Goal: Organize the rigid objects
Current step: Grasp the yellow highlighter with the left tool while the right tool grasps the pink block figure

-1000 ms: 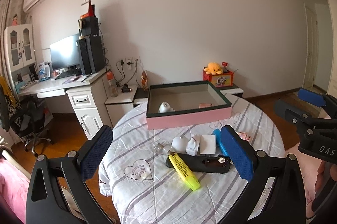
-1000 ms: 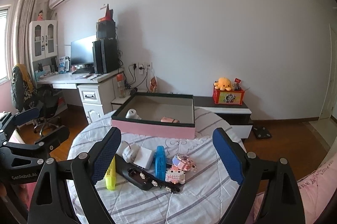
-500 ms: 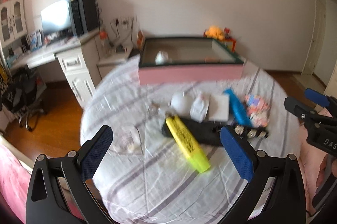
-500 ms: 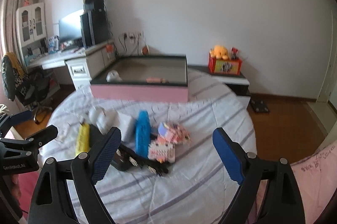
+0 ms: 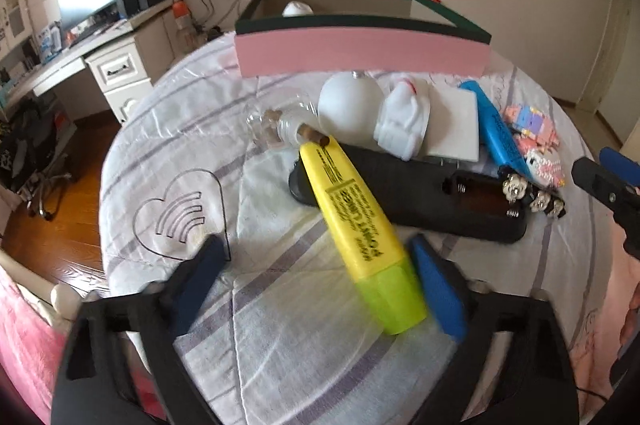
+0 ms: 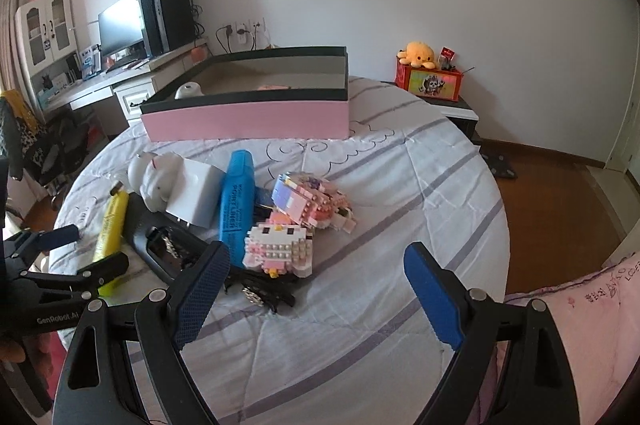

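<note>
A pile of small objects lies on the round table: a yellow highlighter (image 5: 356, 233), a black remote (image 5: 420, 193) with its battery bay open, a blue highlighter (image 6: 236, 201), a white round object (image 5: 348, 105), a white figurine (image 5: 404, 121), a white flat block (image 5: 456, 121) and pink brick toys (image 6: 296, 225). A pink box (image 5: 360, 53) with a dark rim stands behind them. My left gripper (image 5: 320, 281) is open, low over the table, with the yellow highlighter's cap end beside its right finger. My right gripper (image 6: 316, 293) is open and empty, in front of the brick toys.
A small glass bottle with a cork (image 5: 284, 131) lies by the highlighter. The striped white cloth (image 6: 400, 185) covers the table. A desk with monitor (image 6: 120, 25) stands left, a low cabinet with a red toy box (image 6: 430, 81) at the back right. Wood floor surrounds the table.
Both grippers have moved forward and down toward the pile. The left one now reaches the yellow highlighter's cap end; the right one now sits close to the brick toys. Both stay open.
</note>
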Demonstrator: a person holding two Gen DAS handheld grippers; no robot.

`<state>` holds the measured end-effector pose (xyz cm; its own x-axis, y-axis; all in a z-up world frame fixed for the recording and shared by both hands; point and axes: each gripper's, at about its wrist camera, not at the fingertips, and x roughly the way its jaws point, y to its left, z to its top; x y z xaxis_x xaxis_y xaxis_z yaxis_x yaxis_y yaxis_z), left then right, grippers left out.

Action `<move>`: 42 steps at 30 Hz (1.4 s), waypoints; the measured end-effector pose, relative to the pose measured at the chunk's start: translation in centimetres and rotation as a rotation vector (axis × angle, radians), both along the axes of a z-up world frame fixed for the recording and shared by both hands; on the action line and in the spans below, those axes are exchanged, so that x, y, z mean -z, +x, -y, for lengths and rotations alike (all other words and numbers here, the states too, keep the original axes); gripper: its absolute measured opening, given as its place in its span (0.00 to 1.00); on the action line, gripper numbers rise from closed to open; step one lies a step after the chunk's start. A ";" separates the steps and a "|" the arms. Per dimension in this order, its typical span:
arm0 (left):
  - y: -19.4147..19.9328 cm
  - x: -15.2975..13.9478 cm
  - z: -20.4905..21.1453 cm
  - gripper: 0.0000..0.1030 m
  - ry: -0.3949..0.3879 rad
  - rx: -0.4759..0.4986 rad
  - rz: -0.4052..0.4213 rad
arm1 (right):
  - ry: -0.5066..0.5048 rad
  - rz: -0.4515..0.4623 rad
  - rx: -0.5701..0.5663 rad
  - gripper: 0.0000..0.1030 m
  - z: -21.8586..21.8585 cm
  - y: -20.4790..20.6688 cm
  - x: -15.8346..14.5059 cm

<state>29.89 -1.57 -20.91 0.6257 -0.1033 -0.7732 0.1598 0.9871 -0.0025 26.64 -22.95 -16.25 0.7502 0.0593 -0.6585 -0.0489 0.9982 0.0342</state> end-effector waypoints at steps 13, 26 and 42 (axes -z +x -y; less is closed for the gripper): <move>0.5 -0.4 -2.6 0.27 -0.021 0.011 0.017 | -0.003 -0.032 0.000 0.88 0.3 1.4 1.1; 0.7 -0.8 -2.7 0.25 -0.031 0.034 0.046 | 0.011 -0.032 0.026 0.88 1.1 2.1 1.3; 1.3 -2.0 -3.3 0.25 -0.022 0.017 0.063 | 0.147 -0.087 0.014 0.86 1.3 6.9 2.7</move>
<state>31.20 1.75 -18.89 0.6709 -0.1308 -0.7300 0.1770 0.9841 -0.0136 33.54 -24.22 -19.00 0.6920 0.1502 -0.7061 -0.0259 0.9826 0.1837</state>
